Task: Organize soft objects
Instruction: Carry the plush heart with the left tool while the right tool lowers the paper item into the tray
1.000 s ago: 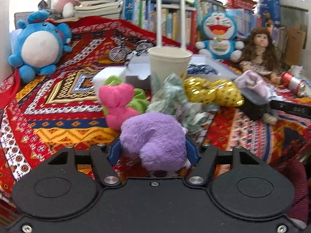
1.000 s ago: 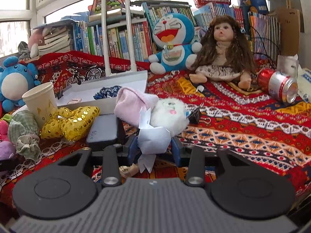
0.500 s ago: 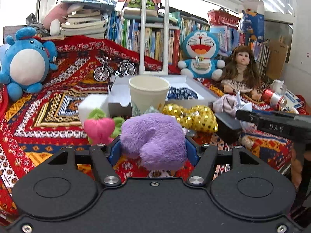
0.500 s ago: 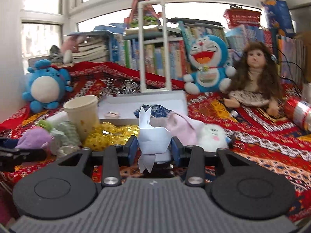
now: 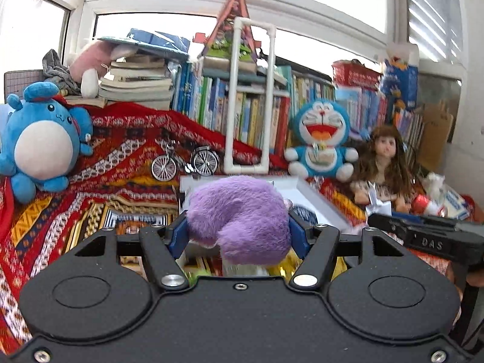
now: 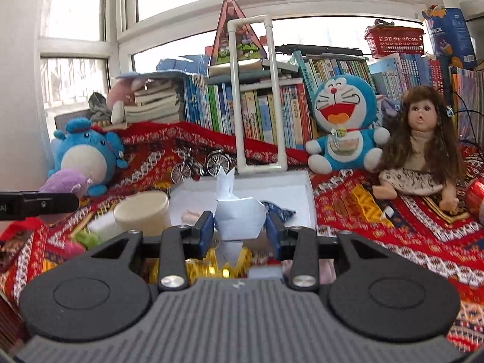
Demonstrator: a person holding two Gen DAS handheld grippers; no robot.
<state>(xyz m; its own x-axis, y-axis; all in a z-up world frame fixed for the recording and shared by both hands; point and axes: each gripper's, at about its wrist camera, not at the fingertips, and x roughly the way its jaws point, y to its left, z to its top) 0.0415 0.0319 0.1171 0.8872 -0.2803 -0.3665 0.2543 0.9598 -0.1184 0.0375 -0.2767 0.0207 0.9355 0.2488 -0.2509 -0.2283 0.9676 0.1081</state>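
Left gripper (image 5: 239, 227): its 2 blue pads are clamped on a purple plush toy (image 5: 239, 214), which bulges above and below the jaws and is held clear of the patterned red cloth (image 5: 60, 211). Right gripper (image 6: 239, 227): its 2 blue pads are pressed against a folded white paper figure (image 6: 237, 211), whose pointed tip stands up above the jaws and whose lower flap hangs beneath them.

Directly behind both held items lies a shallow white tray (image 6: 302, 199) on the cloth; a dark blue patterned piece (image 6: 281, 211) and a small pale item (image 6: 190, 214) lie inside it. A white pipe frame (image 6: 257, 96) stands upright at the tray's far edge, with a miniature bicycle (image 5: 184, 163) just to its left.

In the right wrist view, a paper cup (image 6: 142, 211) stands just left of the tray, a pink and green plush (image 6: 81, 242) lies lower left, and a gold sequinned item (image 6: 208, 266) shows beneath the gripper. The left gripper with its purple load appears at the left edge of this view.

Background: a round blue plush (image 5: 39, 142) sits far left, a blue cat plush (image 6: 345, 121) and a long-haired doll (image 6: 423, 145) sit side by side on the right, and a red can (image 6: 475, 196) lies at the right edge. Rows of books (image 6: 272, 112) line the window sill behind.
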